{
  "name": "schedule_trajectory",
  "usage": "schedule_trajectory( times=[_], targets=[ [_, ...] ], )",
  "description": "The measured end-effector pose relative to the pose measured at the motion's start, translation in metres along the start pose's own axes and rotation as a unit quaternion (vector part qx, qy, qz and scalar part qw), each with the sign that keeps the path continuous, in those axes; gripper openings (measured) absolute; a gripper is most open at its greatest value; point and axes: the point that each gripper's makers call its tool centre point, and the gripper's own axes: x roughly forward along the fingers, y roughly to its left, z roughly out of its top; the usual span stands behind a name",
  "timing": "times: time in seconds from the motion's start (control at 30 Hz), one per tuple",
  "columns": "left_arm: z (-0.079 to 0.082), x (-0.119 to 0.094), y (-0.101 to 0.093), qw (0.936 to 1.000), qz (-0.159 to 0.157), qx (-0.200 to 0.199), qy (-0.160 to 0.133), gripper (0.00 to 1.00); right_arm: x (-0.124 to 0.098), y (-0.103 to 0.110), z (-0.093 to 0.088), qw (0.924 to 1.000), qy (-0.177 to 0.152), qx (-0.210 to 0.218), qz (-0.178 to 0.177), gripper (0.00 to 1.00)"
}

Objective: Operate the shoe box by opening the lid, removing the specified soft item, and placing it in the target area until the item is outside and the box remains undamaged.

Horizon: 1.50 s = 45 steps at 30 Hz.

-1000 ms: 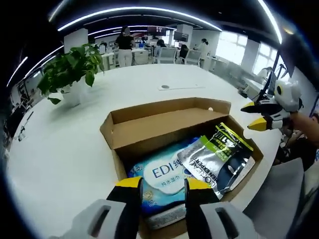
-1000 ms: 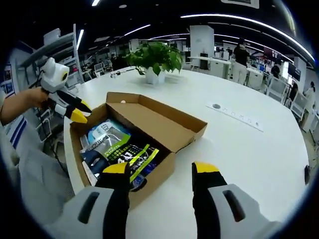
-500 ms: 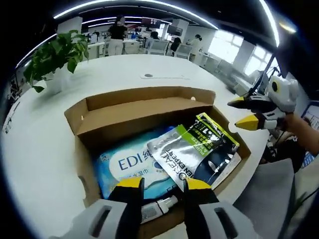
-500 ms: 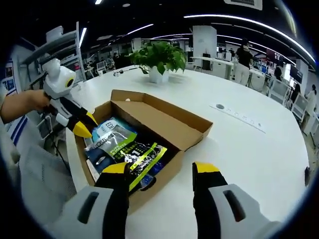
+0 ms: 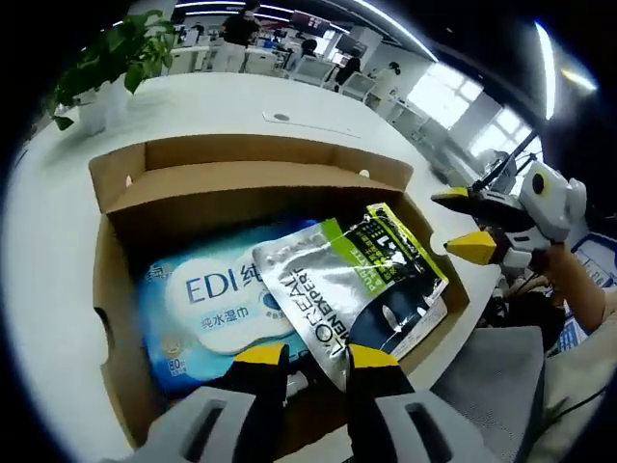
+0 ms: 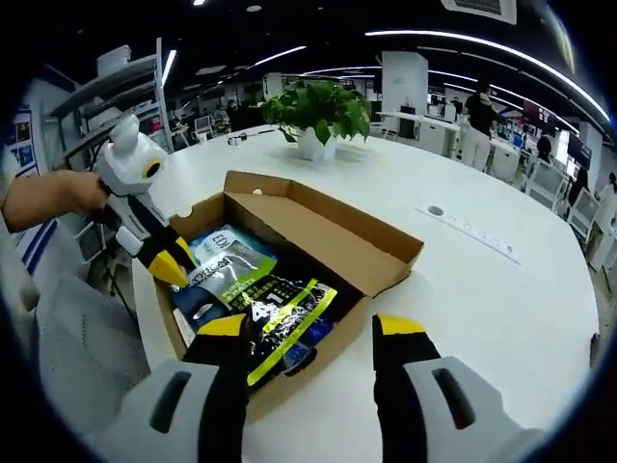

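- Left gripper view: the left claw hangs over the near edge of the open shoe box, its two yellow-tipped jaws a little apart and holding nothing.
- The box stands on the white worktop with its lid folded back on the far side.
- Inside, a blue wet-wipes pack lies flat on the left; a silver and green pouch lies partly over its right part, slanted across the box.
- The wipes pack and the pouch's near corner lie just beyond the jaw tips; whether they touch cannot be told.
- The right claw comes in from the right beside the box's right wall, jaws apart, held by a hand.
- A potted plant stands on the worktop beyond the box.
- Right gripper view: the right claw sits near the box's corner, jaws well apart and empty, one tip over the pouch, the other over the worktop.
- The left claw dips its tips into the far-left end of the shoe box, close to the wet-wipes pack.
- The potted plant stands behind the box.
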Motion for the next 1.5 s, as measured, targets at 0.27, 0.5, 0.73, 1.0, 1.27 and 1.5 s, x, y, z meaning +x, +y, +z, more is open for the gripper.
schedule_trajectory(
  times=[0.27,0.5,0.73,1.0,1.27,1.5],
  targets=[
    [0.004,0.007,-0.002,0.996,-0.037,-0.082,-0.001,0.19,0.003,0.005,-0.001,1.0,0.0,0.003,0.008,0.47],
    [0.004,0.006,-0.004,0.9928,-0.055,-0.106,-0.01,0.14,0.006,0.009,-0.005,0.9998,0.002,0.011,0.017,0.46],
    [0.004,0.005,-0.007,0.995,-0.058,-0.079,-0.018,0.07,0.008,0.013,-0.007,0.9996,0.005,0.015,0.022,0.45],
    [0.008,0.001,-0.01,0.993,-0.068,-0.093,-0.025,0.0,0.011,0.016,-0.006,0.9995,0.003,0.017,0.027,0.43],
    [0.008,-0.005,-0.004,0.9938,-0.059,-0.088,-0.032,0.0,0.016,0.023,-0.006,0.9991,0.008,0.021,0.037,0.42],
    [0.007,-0.011,0.003,0.9939,-0.05,-0.09,-0.037,0.0,0.023,0.03,-0.006,0.9985,0.014,0.024,0.048,0.4]
  ],
)
